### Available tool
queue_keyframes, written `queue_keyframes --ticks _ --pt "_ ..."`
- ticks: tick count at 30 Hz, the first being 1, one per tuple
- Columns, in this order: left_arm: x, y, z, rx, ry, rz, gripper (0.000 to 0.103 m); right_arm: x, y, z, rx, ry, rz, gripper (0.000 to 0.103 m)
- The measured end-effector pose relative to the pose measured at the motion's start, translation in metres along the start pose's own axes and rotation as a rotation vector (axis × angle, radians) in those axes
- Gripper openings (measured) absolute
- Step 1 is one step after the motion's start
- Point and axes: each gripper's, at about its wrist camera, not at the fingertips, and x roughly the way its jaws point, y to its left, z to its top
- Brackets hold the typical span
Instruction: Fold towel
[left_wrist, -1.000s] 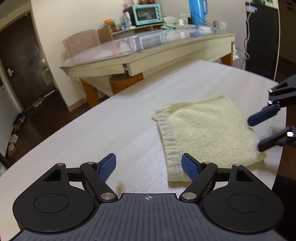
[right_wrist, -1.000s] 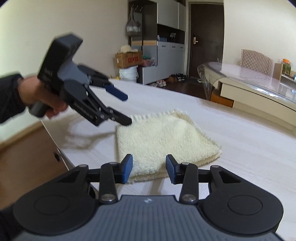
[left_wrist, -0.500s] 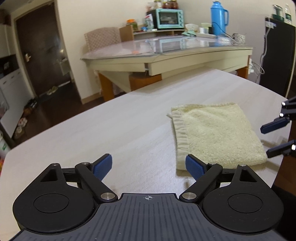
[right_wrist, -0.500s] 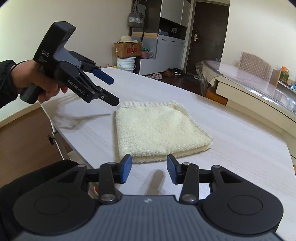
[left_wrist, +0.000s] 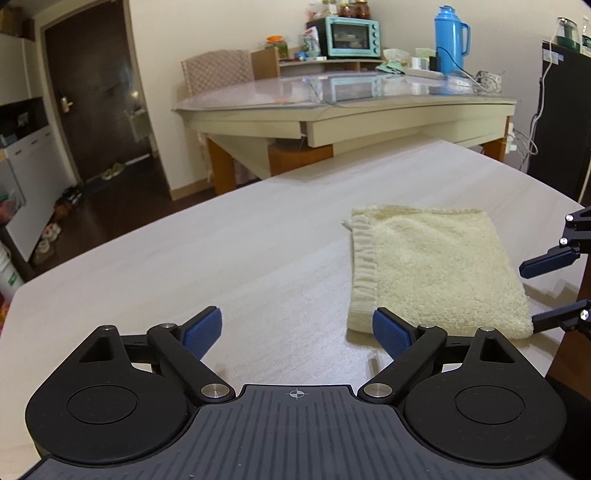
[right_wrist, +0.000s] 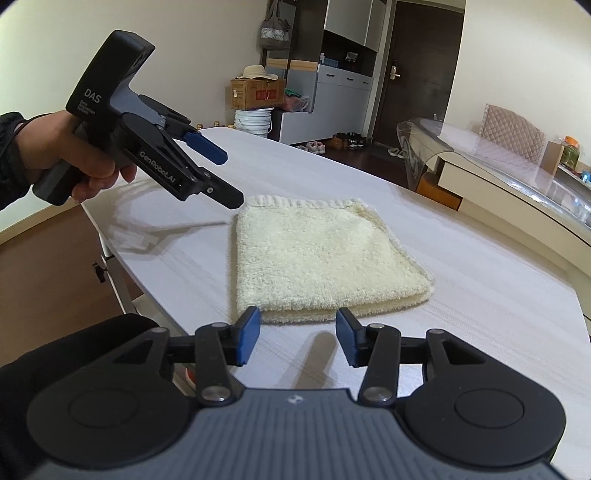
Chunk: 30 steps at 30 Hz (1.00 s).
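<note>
From the left wrist view, your left claw (left_wrist: 297, 332) is wide open and holds nothing, hanging above the bare desk (left_wrist: 229, 258) with its right finger just beside the near corner of the towel (left_wrist: 428, 273). The towel lies flat in a neat rectangle near the desk's right edge, ribbed hem facing you. Your right claw (left_wrist: 550, 290) shows at the far right, also open, just off the towel's right side.

From the right wrist view, your right claw (right_wrist: 295, 338) is open about halfway and empty, just short of the towel's (right_wrist: 317, 258) near edge, where 2 or more layers show stacked. Your left claw (right_wrist: 225, 181) hovers open by the far left corner, not touching the cloth.

The fold looks finished or close to it. If you want 1 more fold, pinch both corners of 1 edge through all layers, lift together, and lay them level onto the opposite edge. Otherwise, leave it undisturbed.
</note>
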Motion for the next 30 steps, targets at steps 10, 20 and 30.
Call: queue_keyframes --ticks 10,20,30 --pt "-0.016 0.027 -0.002 -0.071 -0.034 0.066 0.093 0.035 0.032 0.028 0.028 -0.003 0.021 0.06" --pt "-0.016 0.015 0.001 -0.044 -0.031 0.019 0.094 0.014 0.031 0.031 0.099 -0.073 0.065 0.07" --pt "0.002 -0.024 0.005 0.055 -0.021 -0.056 0.094 -0.009 -0.059 0.003 0.427 -0.132 0.02 0.047"
